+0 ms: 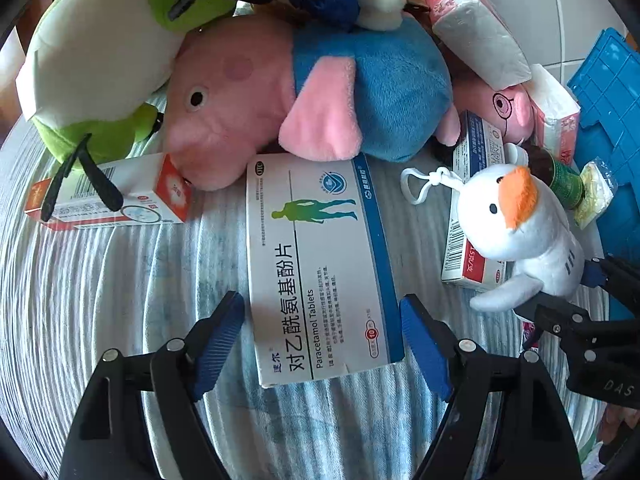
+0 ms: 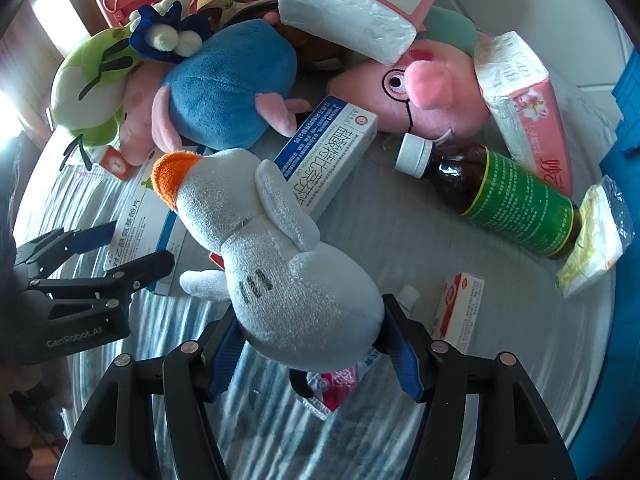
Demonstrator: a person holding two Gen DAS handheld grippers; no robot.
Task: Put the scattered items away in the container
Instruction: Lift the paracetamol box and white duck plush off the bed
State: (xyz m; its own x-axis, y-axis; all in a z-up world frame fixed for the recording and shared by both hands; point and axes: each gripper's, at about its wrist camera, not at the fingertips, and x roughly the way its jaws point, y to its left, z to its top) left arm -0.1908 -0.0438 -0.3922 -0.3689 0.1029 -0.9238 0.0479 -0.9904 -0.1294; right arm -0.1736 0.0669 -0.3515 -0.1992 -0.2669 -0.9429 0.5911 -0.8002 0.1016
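Between the spread blue pads of the left hand-held gripper point(image 1: 322, 340) a white and blue medicine box point(image 1: 320, 268) is framed, printed "Paracetamol Tablets" with Chinese characters, an "OTC" oval and a green silhouette of two figures; the pads are seen close to its long edges, though contact cannot be confirmed. On the striped tabletop point(image 1: 100, 300) the box lies flat, its far end just beside the snout of a pink pig plush in a blue shirt point(image 1: 304, 92). A white goose plush with an orange beak point(image 2: 280, 256) is pinched at its rear by the right hand-held gripper point(image 2: 316, 344), its head pointing away over a long blue-and-white box of Chinese text point(image 2: 328, 160). "GenRobot.AI" is read on the left tool's body in the right wrist view, and "DAS" on the right tool in the left wrist view. A brown bottle with a green label and white cap point(image 2: 496, 192) lies on its side; its label text is too small to read. Pink tissue packs point(image 2: 352, 4) are stacked on the plush pile. A blue crate point(image 1: 612, 92) is cut off at the right edge. A red and white packet under the goose is mostly hidden.
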